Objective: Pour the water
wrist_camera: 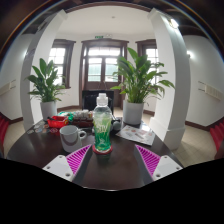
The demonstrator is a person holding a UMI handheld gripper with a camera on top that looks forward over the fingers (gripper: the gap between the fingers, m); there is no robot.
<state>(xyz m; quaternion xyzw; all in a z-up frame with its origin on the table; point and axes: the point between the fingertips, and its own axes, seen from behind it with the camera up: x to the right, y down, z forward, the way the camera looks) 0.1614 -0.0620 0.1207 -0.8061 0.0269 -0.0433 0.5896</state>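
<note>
A clear plastic bottle (102, 122) with a green label and white cap stands upright on the dark round table (110, 165), just ahead of my fingers and midway between them. A white mug (72, 136) stands left of the bottle, its handle facing right. My gripper (108, 162) is open: the pink-padded fingers (64, 164) are spread wide on both sides, with nothing between them and a gap to the bottle.
A red-and-green packet (58, 122) lies behind the mug. A book or paper (135, 133) lies right of the bottle. Two potted plants (137, 84) stand beyond the table in front of windows. Red chairs (4, 130) flank the table.
</note>
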